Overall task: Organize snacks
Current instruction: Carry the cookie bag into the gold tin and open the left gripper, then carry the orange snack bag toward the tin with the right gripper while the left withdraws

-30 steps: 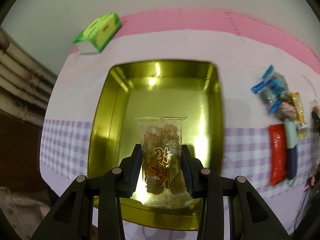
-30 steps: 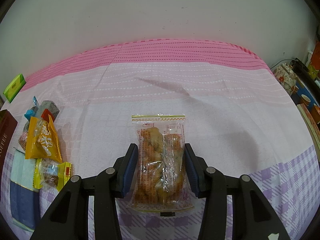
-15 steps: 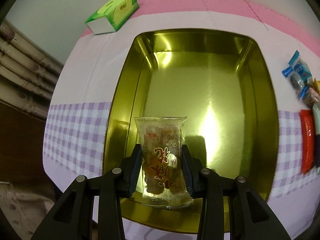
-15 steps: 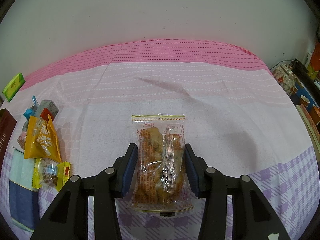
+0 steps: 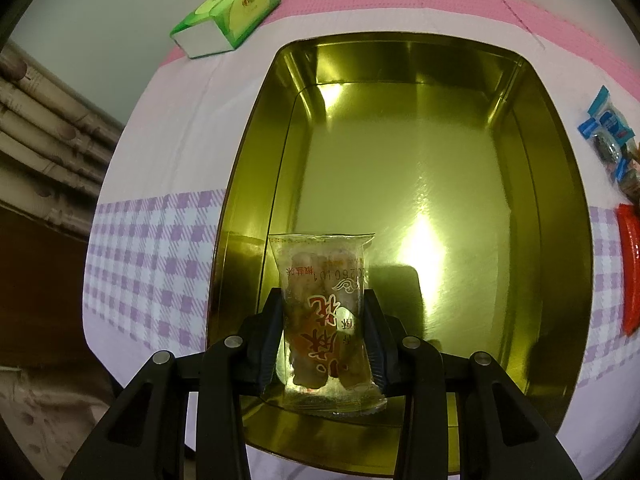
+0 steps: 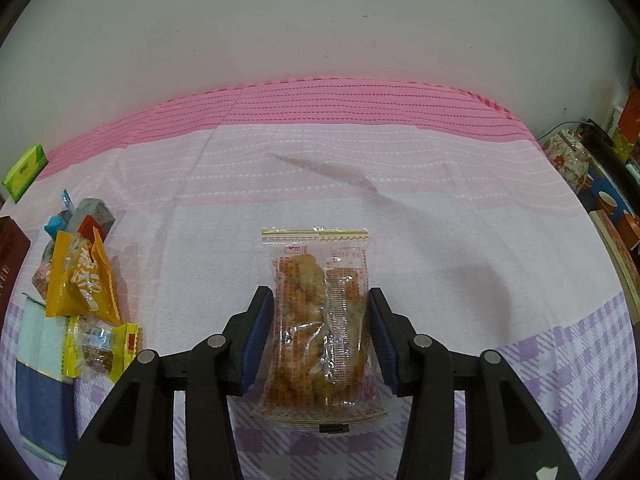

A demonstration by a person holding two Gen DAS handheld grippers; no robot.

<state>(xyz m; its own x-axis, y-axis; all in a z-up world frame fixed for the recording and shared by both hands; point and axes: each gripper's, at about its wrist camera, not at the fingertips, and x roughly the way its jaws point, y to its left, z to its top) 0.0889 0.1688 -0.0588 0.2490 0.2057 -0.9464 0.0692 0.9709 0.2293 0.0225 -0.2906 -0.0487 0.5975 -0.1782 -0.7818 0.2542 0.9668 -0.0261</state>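
The left gripper held a clear snack packet with red characters between its fingers, which pressed on the two sides of the packet. The packet stood upright in the grip and was over the near part of a gold metal tray. The pictures did not show if the lower edge of the packet touched the tray floor. The tray lay on a surface covered by a cloth that was pink at the far side, pale in the middle, and purple checked at the near side. A green tissue box lay beyond the far left corner of the tray, apart from it. To the right of the tray, near the picture edge, there were small blue-wrapped sweets and a red packet.

The right gripper held a transparent packet of orange-brown crackers, its fingers closed narrowly on both sides of it. This packet was above the same cloth; I could not tell whether it rested on the cloth or was lifted. At the left in this view lay a group of other snacks: a yellow-orange packet, a small yellow packet just in front of it, and a pale and dark blue packet beside them. A dark brown box was at the far left edge.
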